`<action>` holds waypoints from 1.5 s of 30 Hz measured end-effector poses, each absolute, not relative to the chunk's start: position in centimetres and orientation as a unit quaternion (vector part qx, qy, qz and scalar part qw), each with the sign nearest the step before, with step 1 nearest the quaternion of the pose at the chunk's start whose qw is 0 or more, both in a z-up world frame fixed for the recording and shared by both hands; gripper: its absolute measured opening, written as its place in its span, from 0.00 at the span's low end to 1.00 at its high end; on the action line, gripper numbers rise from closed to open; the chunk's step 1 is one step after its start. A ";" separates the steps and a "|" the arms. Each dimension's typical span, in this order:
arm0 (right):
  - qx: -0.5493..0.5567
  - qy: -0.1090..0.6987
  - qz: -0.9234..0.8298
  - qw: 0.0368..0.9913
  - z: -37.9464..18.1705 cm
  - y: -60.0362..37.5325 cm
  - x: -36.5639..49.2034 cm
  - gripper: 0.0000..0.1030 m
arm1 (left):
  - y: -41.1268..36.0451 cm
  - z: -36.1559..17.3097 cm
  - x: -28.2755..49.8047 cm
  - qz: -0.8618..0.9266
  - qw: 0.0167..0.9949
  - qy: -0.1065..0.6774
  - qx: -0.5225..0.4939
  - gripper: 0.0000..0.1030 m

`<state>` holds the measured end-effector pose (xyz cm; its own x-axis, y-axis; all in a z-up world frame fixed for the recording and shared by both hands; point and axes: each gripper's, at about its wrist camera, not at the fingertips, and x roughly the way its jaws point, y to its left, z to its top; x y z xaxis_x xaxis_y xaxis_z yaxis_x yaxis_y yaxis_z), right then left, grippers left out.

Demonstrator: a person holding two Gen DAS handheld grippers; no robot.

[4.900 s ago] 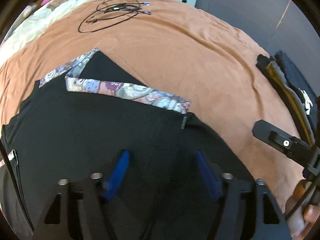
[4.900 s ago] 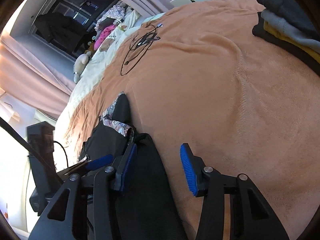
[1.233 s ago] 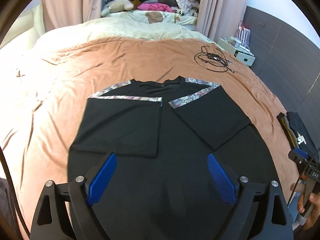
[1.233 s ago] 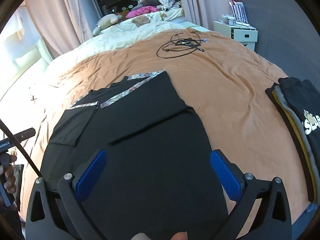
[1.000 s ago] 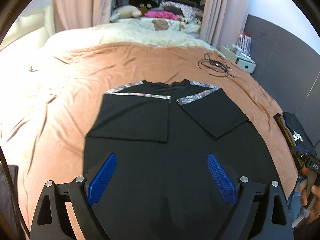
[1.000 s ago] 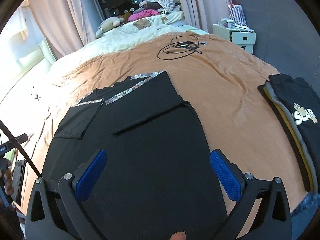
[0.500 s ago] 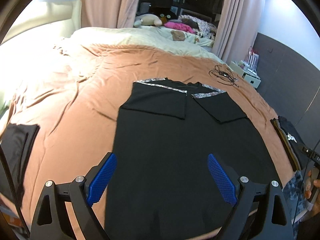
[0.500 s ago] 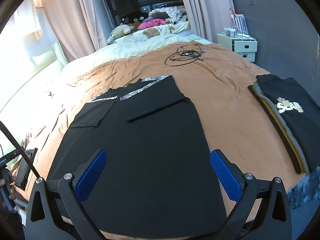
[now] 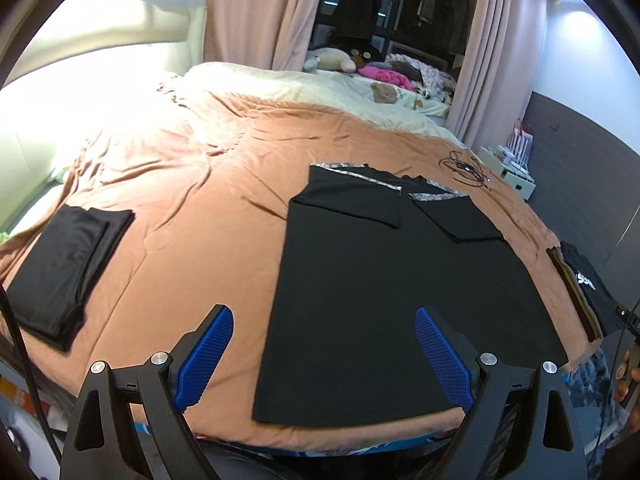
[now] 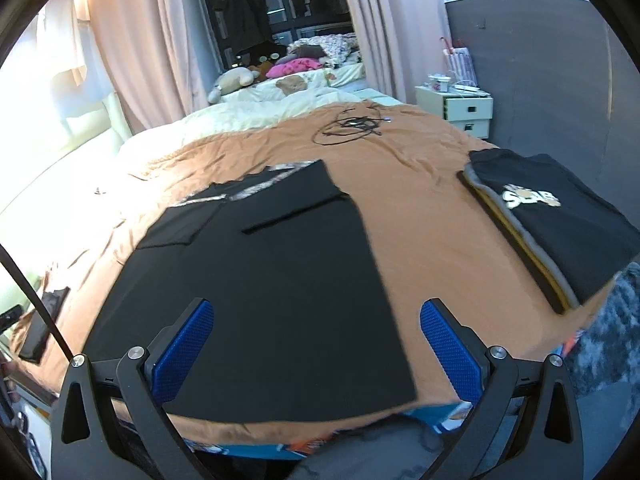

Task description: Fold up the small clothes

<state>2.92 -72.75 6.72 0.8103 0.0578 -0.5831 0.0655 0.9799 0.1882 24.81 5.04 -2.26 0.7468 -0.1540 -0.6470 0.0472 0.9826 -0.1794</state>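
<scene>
A black T-shirt (image 9: 384, 288) lies flat on the brown blanket (image 9: 192, 200), both patterned-cuff sleeves folded inward over its chest. It also shows in the right wrist view (image 10: 264, 288). My left gripper (image 9: 324, 360) is open and empty, held above the shirt's near hem. My right gripper (image 10: 316, 348) is open and empty, also above the near hem.
A folded black garment (image 9: 64, 264) lies at the bed's left. A stack of folded clothes (image 10: 560, 220) sits at the right edge. A black cable (image 10: 352, 126) lies farther up the bed. A white nightstand (image 10: 460, 110) stands by the grey wall.
Both grippers have pulled back and up from the shirt toward the foot of the bed. The whole shirt and the bed's near edge are now in view.
</scene>
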 end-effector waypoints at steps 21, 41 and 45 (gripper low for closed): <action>0.163 0.344 0.017 0.925 2.0 -75.7 3.3 1.00 | 9.6 -11.4 25.2 -0.067 0.894 0.418 -0.148 0.85; 0.274 0.405 0.066 0.870 -4.6 -82.0 10.3 0.72 | 13.1 -17.1 29.0 -0.080 0.827 0.498 -0.246 0.58; 0.293 0.401 0.083 0.864 -5.0 -83.0 10.4 0.70 | 13.2 -17.2 28.6 -0.090 0.819 0.502 -0.264 0.58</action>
